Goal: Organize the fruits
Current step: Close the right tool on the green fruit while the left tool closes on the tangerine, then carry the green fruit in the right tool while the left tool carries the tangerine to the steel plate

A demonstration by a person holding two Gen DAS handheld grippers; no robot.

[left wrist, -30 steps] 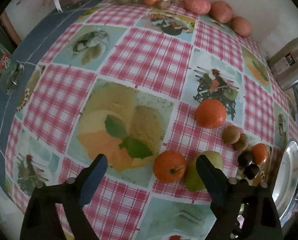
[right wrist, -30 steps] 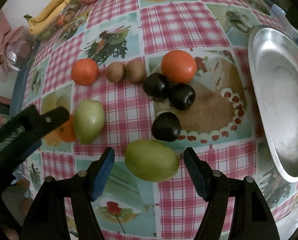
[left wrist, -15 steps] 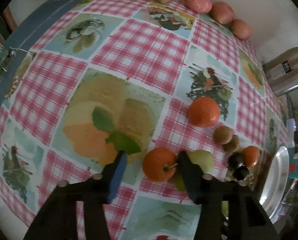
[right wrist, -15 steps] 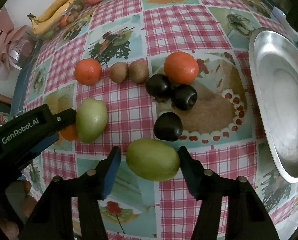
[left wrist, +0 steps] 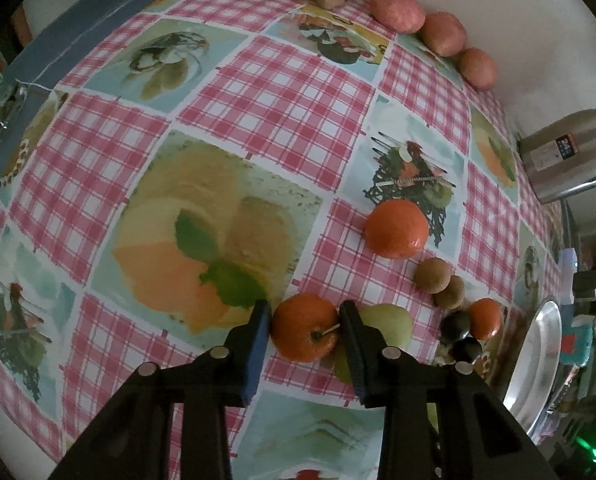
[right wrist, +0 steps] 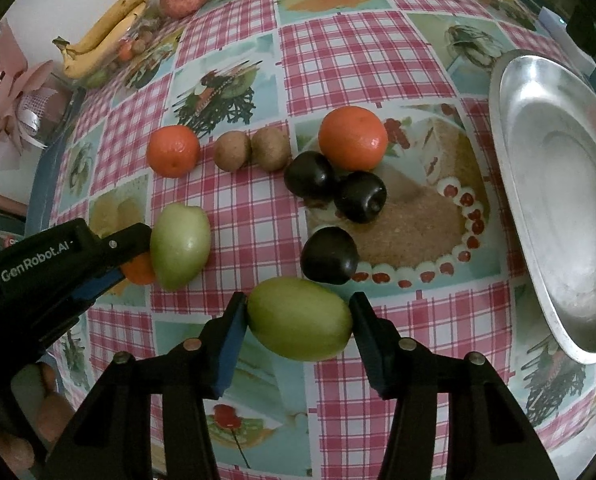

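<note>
Table covered by a pink-checked oilcloth point(left wrist: 306, 92) with printed food panels; blue border strip point(left wrist: 29, 52) along its far edge. Plain white wall point(left wrist: 510, 12) behind. Steel thermos jug point(left wrist: 566, 156) near wall. Pink ribboned bouquet point(right wrist: 13, 92) at table corner. Dim light.

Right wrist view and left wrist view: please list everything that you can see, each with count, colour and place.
round oranges: 3, orange; two in the far row, one in the left gripper
green mangoes: 2, green; one loose, one in the right gripper
brown kiwis: 2, brown, between oranges
dark plums: 3, near-black, centre
silver metal plate: 1, right edge
yellow bananas: one bunch, far left corner
reddish potatoes: 3, far edge
steel flask: 1, far right
left gripper: fingers around an orange
right gripper: fingers around a mango
</note>
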